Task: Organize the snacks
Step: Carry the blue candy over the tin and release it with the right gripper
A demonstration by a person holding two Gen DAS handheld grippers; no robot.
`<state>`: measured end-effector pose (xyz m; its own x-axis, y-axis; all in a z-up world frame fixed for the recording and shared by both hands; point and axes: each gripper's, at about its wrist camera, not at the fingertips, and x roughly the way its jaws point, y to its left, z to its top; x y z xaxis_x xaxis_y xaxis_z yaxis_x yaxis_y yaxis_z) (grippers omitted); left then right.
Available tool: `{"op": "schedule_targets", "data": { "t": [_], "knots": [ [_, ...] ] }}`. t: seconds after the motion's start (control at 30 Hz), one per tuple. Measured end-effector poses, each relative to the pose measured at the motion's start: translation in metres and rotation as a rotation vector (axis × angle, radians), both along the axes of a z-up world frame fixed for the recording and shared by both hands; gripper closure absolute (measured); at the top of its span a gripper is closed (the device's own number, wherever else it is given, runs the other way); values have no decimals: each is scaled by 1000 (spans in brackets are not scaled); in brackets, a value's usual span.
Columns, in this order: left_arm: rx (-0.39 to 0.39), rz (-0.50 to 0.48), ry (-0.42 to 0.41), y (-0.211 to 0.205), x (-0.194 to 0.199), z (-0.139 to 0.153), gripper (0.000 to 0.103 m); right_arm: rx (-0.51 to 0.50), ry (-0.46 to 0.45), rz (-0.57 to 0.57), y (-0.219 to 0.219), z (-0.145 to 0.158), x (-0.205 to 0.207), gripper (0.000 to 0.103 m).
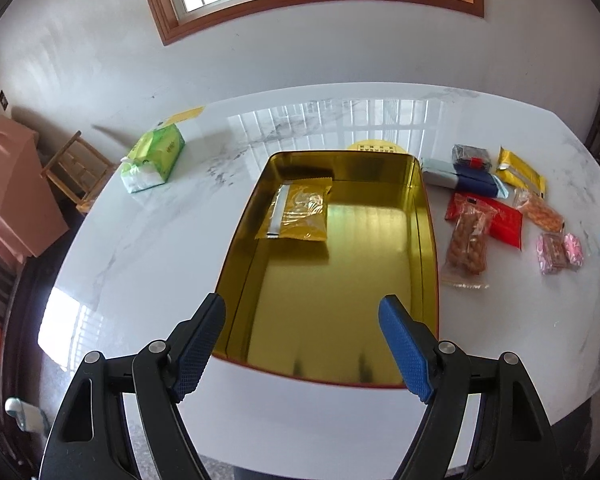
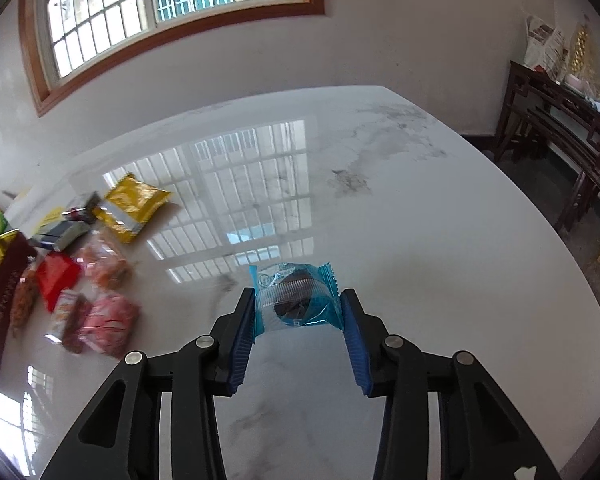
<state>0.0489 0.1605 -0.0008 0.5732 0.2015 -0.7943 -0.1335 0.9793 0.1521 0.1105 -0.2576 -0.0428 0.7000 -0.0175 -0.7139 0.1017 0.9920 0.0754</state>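
Observation:
A gold tin box (image 1: 428, 240) lies open on the white marble table, with one yellow snack packet (image 1: 300, 214) inside at its far left. My left gripper (image 1: 302, 324) is open and empty above the box's near end. Loose snacks lie right of the box: a twisted-pastry pack (image 1: 466, 242), a red packet (image 1: 504, 220), a yellow packet (image 1: 520, 170), pink packs (image 1: 558, 252). My right gripper (image 2: 298, 300) is shut on a blue cookie packet (image 2: 295, 298), held above the table. The snack pile (image 2: 95, 272) lies to its left.
A green tissue pack (image 1: 153, 158) lies at the table's far left. A wooden stool (image 1: 75, 168) and a pink box (image 1: 7, 184) stand beyond the left edge. A dark wooden sideboard (image 2: 560, 120) stands against the right wall.

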Motion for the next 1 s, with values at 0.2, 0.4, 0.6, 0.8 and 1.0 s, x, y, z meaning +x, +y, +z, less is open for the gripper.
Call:
{"op": "schedule_targets", "data": {
  "t": [0.2,0.4,0.6,0.8,1.0],
  "knots": [
    [-21,10,3,2,-9,-2,24,66,-70,111,34,37,-12,64],
    [-71,31,9,13,-24,-6,24,150,-119,288,92,73,-17,64],
    [-69,48,10,23,-38,-12,24,196,-105,498,170,91,-11,64],
    [-89,73,27,37,-46,-21,24,171,-67,668,255,88,8,63],
    [-110,93,24,54,-54,-22,24,116,26,782,325,63,38,62]
  ]
}}
